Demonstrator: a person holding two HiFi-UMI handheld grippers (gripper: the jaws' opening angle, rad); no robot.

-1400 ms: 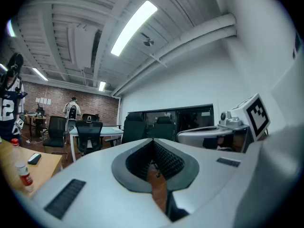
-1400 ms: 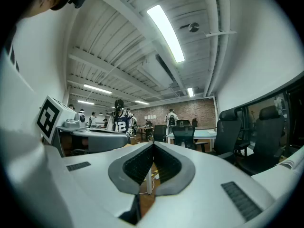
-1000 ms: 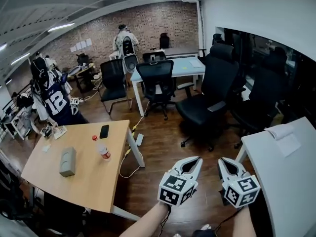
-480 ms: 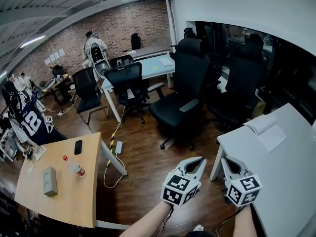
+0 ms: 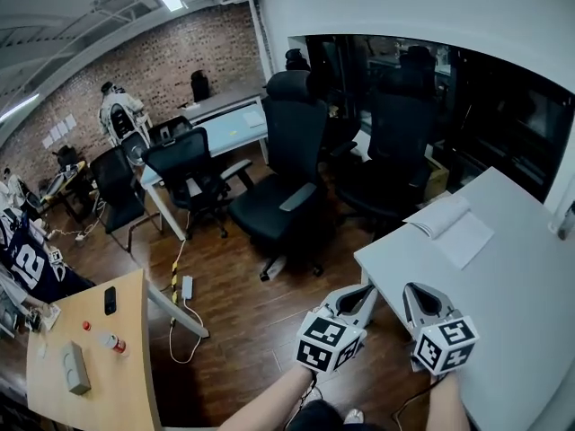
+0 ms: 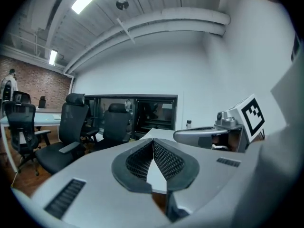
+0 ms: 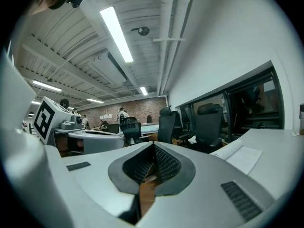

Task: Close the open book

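Observation:
The open book (image 5: 449, 225) lies with white pages up near the far left corner of the grey table (image 5: 512, 321) at the right of the head view. My left gripper (image 5: 364, 293) hovers over the wooden floor just off the table's near corner, shut with nothing in it. Beside it my right gripper (image 5: 416, 292) hangs over the table's near edge, also shut and empty. Both point towards the book, well short of it. In the right gripper view the book (image 7: 240, 156) shows to the right of the shut right gripper (image 7: 153, 145).
Two black office chairs (image 5: 278, 187) (image 5: 386, 151) stand on the floor beyond the grey table. A dark window wall (image 5: 503, 106) runs behind it. A wooden table (image 5: 108, 375) with a bottle and a phone is at lower left. A person (image 5: 117, 106) stands far back.
The whole view has swung right: the grey table and book have come from the right edge towards the grippers, the wooden table has slid to the lower left. Both grippers stay shut, side by side.

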